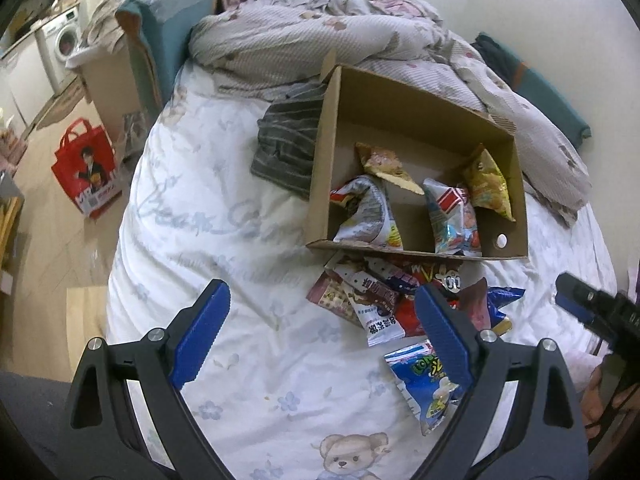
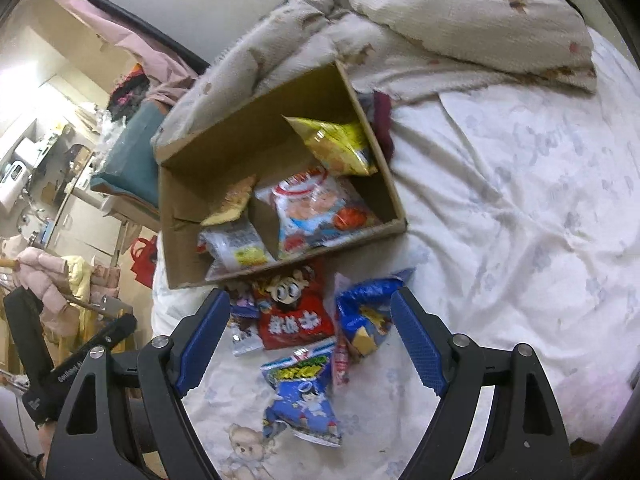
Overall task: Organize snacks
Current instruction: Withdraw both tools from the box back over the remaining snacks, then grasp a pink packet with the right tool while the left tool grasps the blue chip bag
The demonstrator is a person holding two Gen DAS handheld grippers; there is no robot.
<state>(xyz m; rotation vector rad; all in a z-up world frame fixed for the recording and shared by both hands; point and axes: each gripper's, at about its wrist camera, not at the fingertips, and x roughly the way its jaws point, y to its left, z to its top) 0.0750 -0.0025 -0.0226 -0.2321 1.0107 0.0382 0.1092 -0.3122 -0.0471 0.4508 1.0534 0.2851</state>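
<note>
Both the left gripper (image 1: 322,320) and right gripper (image 2: 310,326) hang wide and empty over loose snack packets (image 2: 294,314) just before the cardboard box (image 1: 320,168), so next comes picking one packet

I see a white sheet (image 1: 224,240) with pale blue flowers and a beige teddy-bear print. The box (image 1: 320,168) is plain brown. The quilt (image 1: 280,40) is cream with brown specks. I note a yellow packet (image 2: 340,144), a red packet (image 2: 296,316) with white characters, and a blue packet (image 2: 304,396). Gripper pads (image 1: 204,332) are blue on black frames. A grey cloth (image 1: 288,136) is striped. The bag (image 1: 86,168) is red.
</note>
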